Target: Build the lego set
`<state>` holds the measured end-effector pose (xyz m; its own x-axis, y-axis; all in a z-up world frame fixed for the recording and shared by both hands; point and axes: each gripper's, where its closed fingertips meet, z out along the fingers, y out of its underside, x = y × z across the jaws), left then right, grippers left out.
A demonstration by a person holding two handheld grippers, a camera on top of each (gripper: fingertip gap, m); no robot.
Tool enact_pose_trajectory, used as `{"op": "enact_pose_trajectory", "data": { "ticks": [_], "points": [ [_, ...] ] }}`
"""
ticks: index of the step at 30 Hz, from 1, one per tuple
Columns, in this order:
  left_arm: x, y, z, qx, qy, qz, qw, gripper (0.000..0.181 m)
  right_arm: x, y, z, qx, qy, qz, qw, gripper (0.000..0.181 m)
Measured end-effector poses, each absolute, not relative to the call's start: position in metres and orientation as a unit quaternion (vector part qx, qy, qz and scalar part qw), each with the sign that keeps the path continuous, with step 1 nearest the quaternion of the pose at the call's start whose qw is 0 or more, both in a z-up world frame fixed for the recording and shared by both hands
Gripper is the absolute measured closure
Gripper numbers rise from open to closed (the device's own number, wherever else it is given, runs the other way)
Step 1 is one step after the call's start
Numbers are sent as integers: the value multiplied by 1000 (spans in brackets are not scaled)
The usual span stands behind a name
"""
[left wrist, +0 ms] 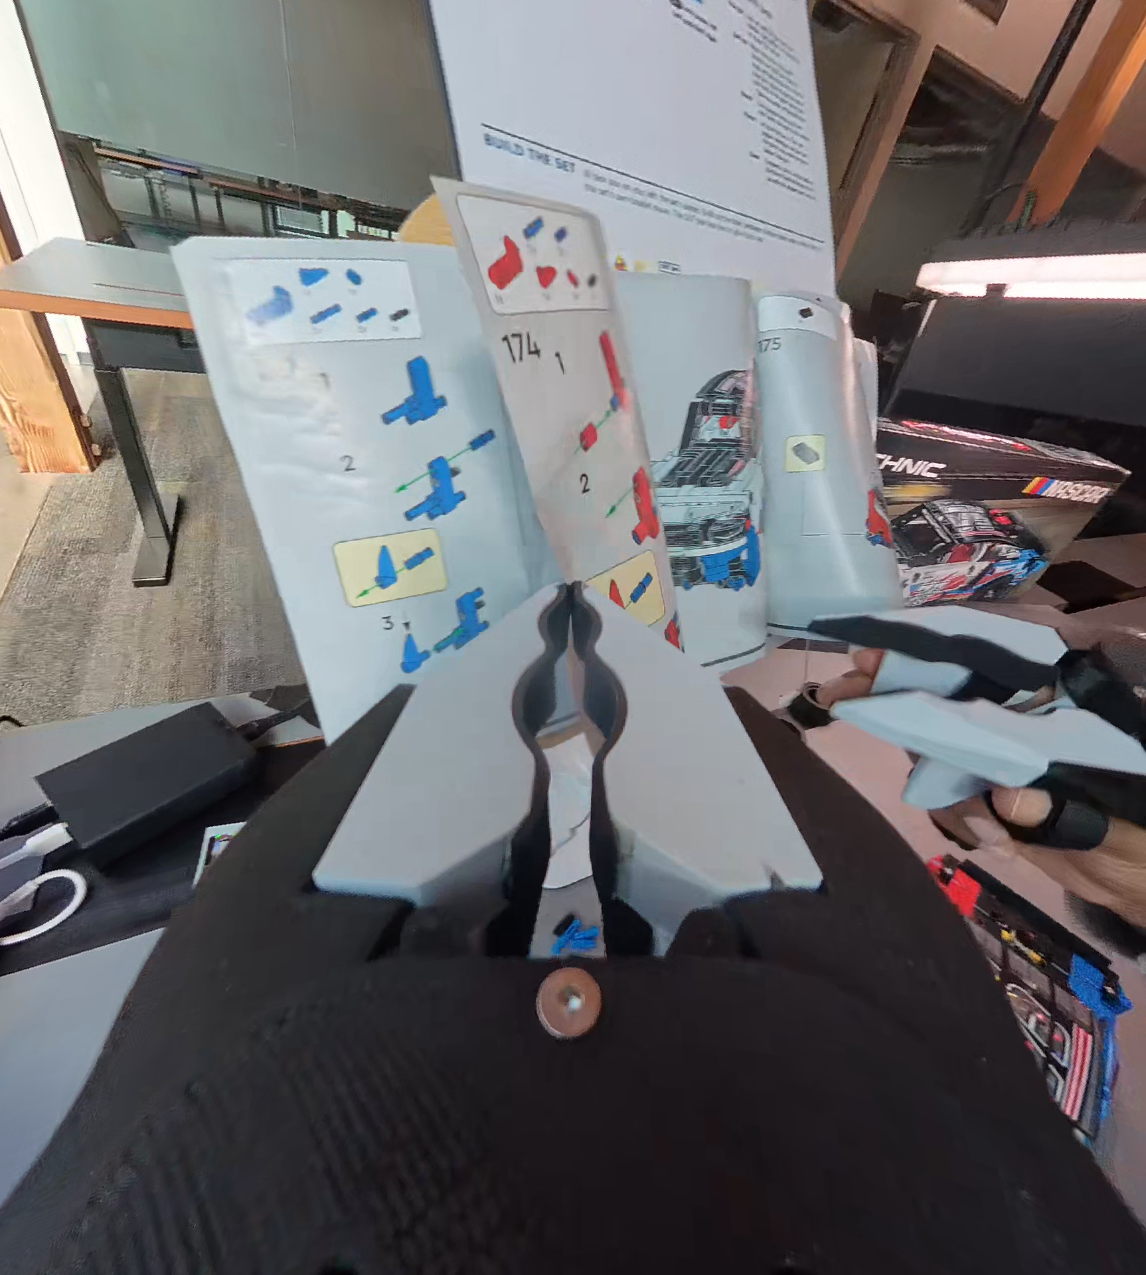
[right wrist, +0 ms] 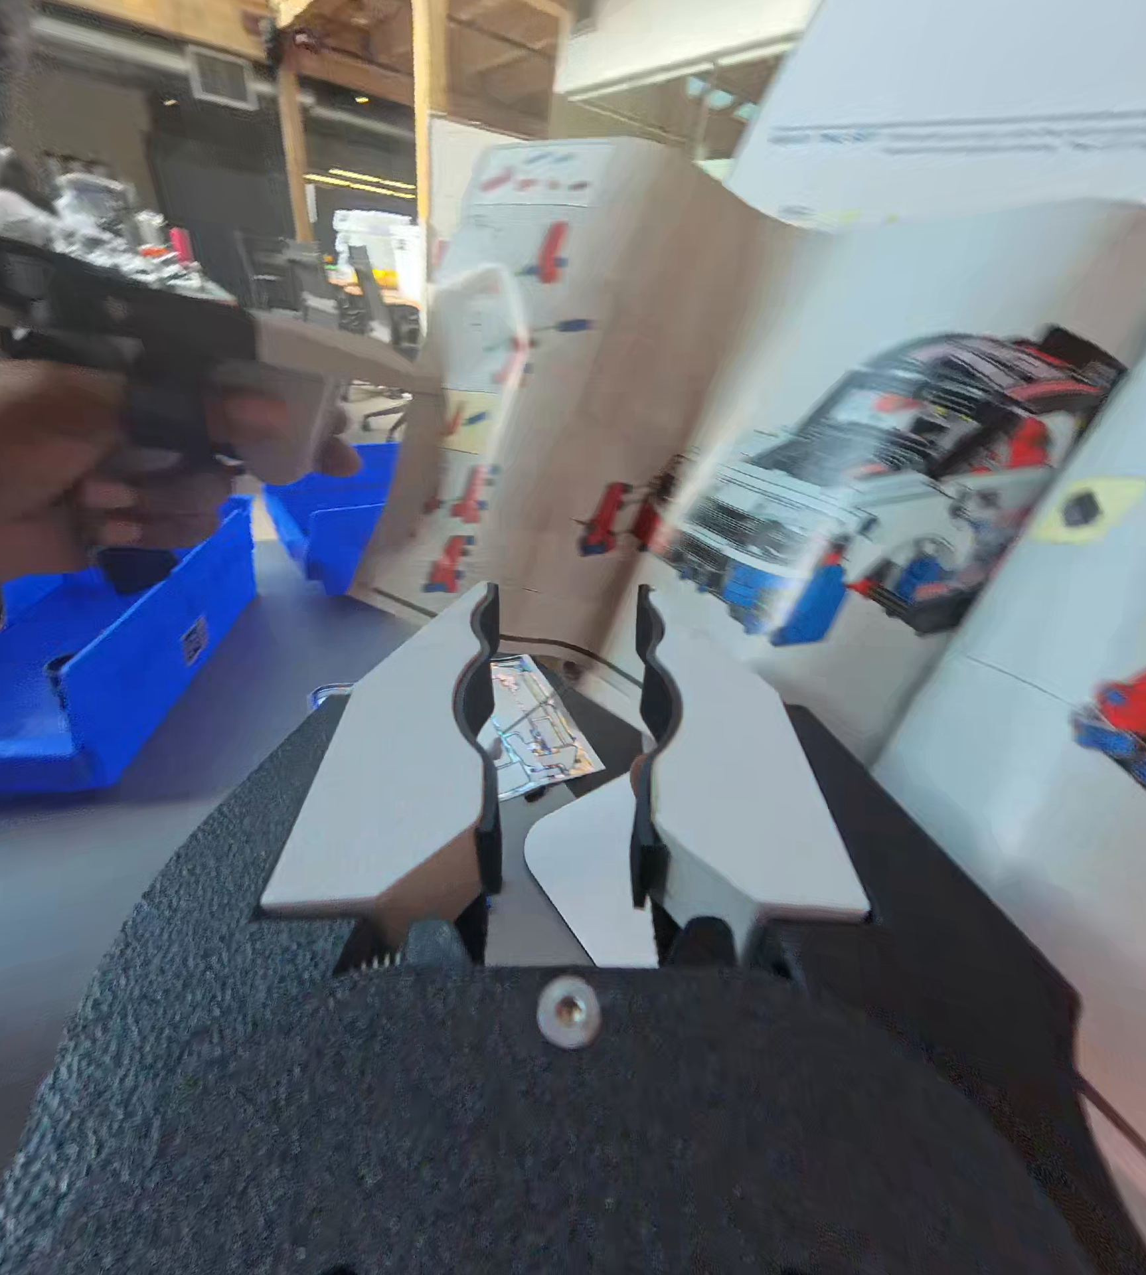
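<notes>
Left gripper [left wrist: 571,592]: fingertips pressed together on the lower edge of one raised page [left wrist: 556,386] of the instruction booklet [left wrist: 349,448], which stands open and upright on the table. Right gripper [right wrist: 567,607]: fingers spread, nothing between them, pointed at the booklet's page showing the car picture [right wrist: 901,469]; view blurred. Partly built lego car [left wrist: 1039,1000] lies on the table at lower right of left wrist view, near the person's hand [left wrist: 1053,848]. Set box [left wrist: 984,510] behind the booklet. Blue bins [right wrist: 108,655] left of the booklet
</notes>
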<state>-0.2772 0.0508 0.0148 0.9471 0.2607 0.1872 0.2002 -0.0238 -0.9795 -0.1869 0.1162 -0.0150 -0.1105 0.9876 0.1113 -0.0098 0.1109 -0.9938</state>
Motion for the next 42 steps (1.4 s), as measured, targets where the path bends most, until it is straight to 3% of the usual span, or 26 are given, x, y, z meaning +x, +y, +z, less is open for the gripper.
{"op": "enact_pose_trajectory", "data": {
  "ticks": [1,6,7,9,18,24,28,29,31,35,40,42],
  "points": [
    [-289,48,12,-720,-165,36,673,181,-188,143,-20,-489,-521,490,499,144],
    [-333,42,-6,-741,-182,80,641,181,-187,225,-41,-583,-478,371,541,137],
    [-337,44,-9,-742,-184,76,640,181,-188,231,-42,-598,-473,357,540,129],
    [-344,48,-13,-746,-184,87,634,181,-189,239,-44,-616,-470,332,538,117],
    [-360,58,-11,-736,-181,134,638,181,-200,236,-48,-646,-513,292,484,95],
    [-371,65,-9,-742,-178,142,631,181,-201,239,-7,-632,-471,338,515,97],
    [-371,65,-8,-725,-197,124,648,181,-214,254,-21,-644,-470,307,519,92],
    [-371,60,-6,-713,-215,121,657,180,-214,254,-21,-644,-464,308,525,92],
    [-363,43,2,-667,-256,111,691,158,-215,252,-22,-643,-459,306,531,89],
    [-288,42,-46,-627,-318,-79,707,135,-215,252,-23,-630,-452,304,553,87],
    [-215,86,-145,-530,-462,-393,593,104,-216,253,-23,-634,-449,299,554,87],
    [-230,98,-152,-433,-504,-447,599,106,-215,253,-23,-634,-448,298,556,87]
  ]
}}
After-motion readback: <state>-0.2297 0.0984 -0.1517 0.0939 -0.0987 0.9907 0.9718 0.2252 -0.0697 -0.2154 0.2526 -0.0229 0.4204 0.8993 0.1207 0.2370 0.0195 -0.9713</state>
